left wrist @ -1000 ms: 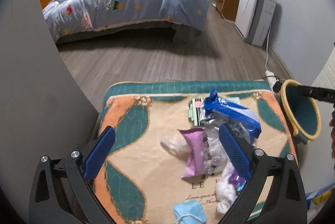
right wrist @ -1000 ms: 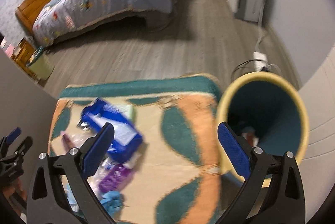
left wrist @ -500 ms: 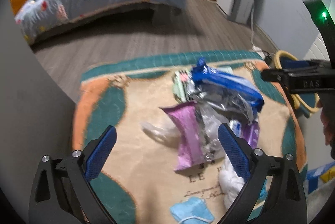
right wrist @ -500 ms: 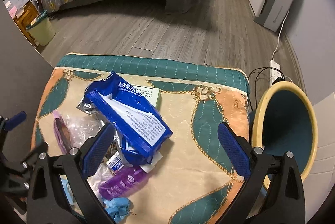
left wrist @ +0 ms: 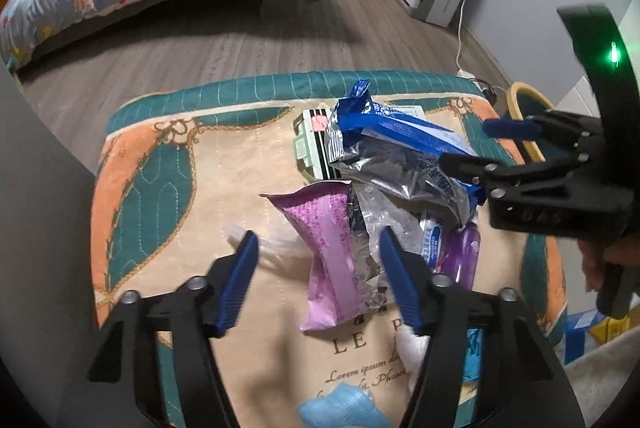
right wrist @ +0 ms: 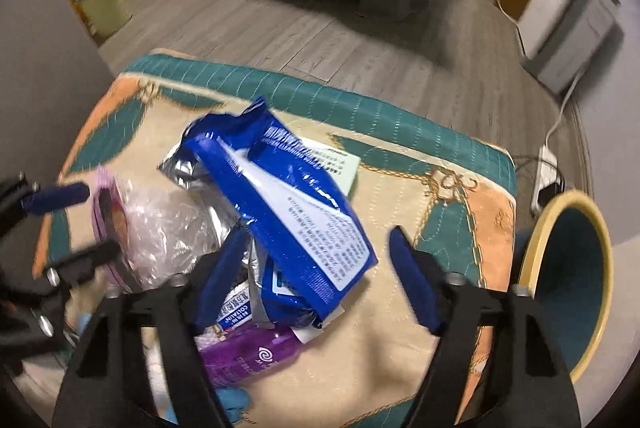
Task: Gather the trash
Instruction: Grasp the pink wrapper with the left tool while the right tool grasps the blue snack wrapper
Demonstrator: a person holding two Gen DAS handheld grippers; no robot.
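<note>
Blue wrapper (right wrist: 288, 204) and pink wrapper (left wrist: 332, 256) lie uncollected on the table (left wrist: 160, 164); bin (right wrist: 568, 284) at three o'clock. Left tongs (left wrist: 316, 268) and right tongs (right wrist: 316, 268) are closing, straddling wrappers, gripping nothing yet.

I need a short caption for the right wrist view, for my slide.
Right tongs closing around the blue wrapper in a trash pile, yellow-rimmed bin beside the quilted mat.
</note>
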